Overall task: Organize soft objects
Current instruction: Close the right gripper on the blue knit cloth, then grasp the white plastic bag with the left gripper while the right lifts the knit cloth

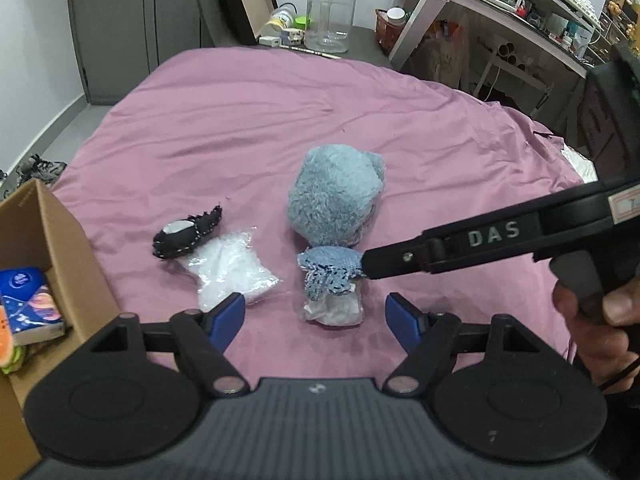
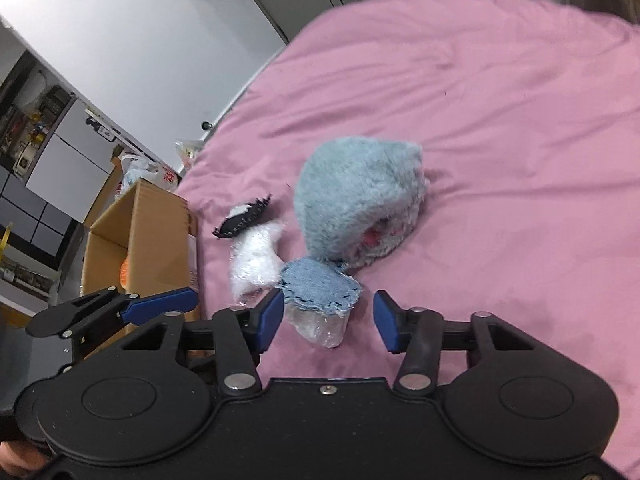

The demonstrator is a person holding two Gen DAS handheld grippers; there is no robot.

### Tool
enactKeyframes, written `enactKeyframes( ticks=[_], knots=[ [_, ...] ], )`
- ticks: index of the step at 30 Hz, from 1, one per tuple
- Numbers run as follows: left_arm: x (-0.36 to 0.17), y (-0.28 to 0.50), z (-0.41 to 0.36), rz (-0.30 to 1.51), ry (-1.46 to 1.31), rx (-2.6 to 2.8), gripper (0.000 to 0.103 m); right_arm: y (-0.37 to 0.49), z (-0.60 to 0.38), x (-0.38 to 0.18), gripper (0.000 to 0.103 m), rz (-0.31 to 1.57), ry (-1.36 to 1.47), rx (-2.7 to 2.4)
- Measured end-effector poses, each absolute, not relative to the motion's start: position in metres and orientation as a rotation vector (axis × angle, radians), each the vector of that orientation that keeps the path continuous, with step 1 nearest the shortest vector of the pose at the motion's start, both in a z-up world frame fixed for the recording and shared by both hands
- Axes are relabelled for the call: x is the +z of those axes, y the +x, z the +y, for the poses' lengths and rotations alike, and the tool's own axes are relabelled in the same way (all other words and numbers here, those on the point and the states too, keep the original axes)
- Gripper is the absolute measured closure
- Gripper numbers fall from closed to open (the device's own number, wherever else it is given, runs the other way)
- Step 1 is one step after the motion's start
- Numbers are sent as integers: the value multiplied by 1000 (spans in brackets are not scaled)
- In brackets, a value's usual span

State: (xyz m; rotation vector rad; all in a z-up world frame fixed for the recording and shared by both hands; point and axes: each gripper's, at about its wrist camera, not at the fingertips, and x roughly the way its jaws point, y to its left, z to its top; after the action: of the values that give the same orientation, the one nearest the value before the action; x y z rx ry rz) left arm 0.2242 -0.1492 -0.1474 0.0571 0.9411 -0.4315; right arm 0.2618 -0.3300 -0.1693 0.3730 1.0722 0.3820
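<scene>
Plush (image 1: 336, 192), pouches (image 1: 232, 272) on pink bed (image 1: 240, 120)

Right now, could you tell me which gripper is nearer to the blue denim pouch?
The right gripper: its open jaws straddle the blue denim pouch, fingertips level with it. The left gripper hangs open farther back, short of the pouch.

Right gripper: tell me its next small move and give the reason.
Probably ease the right gripper forward a little and close on the denim pouch. Its jaws stand open with the pouch lying between and just ahead of them on the pink bedsheet. The left gripper is open too and holds nothing. The cardboard box sits open beside the bed, a likely place for it.
</scene>
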Motion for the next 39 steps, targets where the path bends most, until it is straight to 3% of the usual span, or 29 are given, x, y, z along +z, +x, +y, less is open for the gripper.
enactKeyframes(
  ticks=[6,11,13,24,26,29,34,36,38,39],
  knots=[
    [-163,234,-157,976,58,-439,27,272,-333,-186,86,1095,419,425],
    [-175,241,-163,988,71,-455,27,268,-345,-180,90,1079,423,402],
    [-179,244,-165,988,69,-464,27,265,-352,-175,103,1071,416,379],
    [-205,262,-177,998,46,-485,32,243,-376,-159,103,1069,372,267],
    [-209,262,-176,1000,33,-479,40,239,-373,-154,103,1063,357,259],
    [-209,258,-171,991,1,-477,61,233,-367,-147,103,1047,344,258],
    [-202,249,-161,973,-92,-529,63,234,-357,-150,91,1031,372,239],
    [-200,245,-160,970,-91,-536,63,235,-353,-150,60,1021,392,241],
    [-196,240,-158,966,-85,-542,63,237,-347,-149,47,1009,392,227],
    [-192,237,-157,960,-85,-547,63,239,-344,-149,47,1007,388,224]
  ],
)
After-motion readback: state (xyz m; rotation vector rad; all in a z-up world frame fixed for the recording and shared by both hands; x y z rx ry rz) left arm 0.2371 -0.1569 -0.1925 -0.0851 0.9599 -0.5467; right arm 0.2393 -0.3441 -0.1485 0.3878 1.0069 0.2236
